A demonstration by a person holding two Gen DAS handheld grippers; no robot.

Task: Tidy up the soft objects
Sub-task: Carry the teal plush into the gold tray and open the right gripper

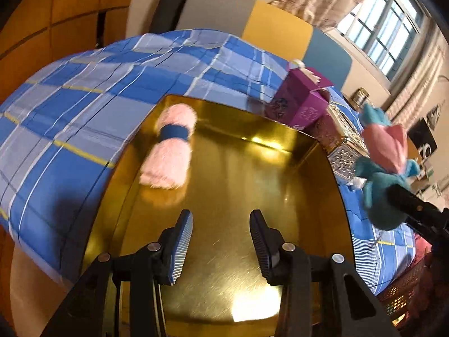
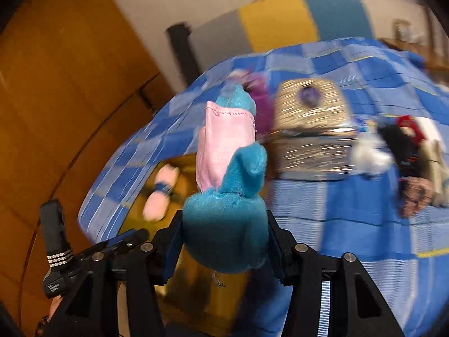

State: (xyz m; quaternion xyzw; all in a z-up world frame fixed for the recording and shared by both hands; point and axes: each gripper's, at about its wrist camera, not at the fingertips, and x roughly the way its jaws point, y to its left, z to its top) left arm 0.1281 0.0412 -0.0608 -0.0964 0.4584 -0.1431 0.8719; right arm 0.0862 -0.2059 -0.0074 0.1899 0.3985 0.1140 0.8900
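A: Your left gripper (image 1: pixel 221 219) hangs over the gold tray (image 1: pixel 280 174) with its jaws spread and nothing between them.

B: And the pink fluffy toy (image 1: pixel 169 148)?

A: It lies inside the tray near the far left corner, a blue band round its middle. Your left gripper is well short of it and not touching.

B: What has my right gripper (image 2: pixel 224 238) got?

A: It pinches the teal plush toy (image 2: pixel 224 224), pads pressed against both sides of its rounded lower body. The toy stands up from the jaws, a pink satin panel on its front. From the left wrist view you see the same toy held up in the air, to the right of the tray and above the bed.

B: Where does the tray sit?

A: On the bed, on the blue plaid bedspread (image 1: pixel 84 84). A purple box (image 1: pixel 300 104) with open flaps stands just beyond the tray's far right corner, and a glittery gold box (image 2: pixel 308 118) is beside that. The right wrist view is blurred, so the things farther right on the bedspread cannot be told.
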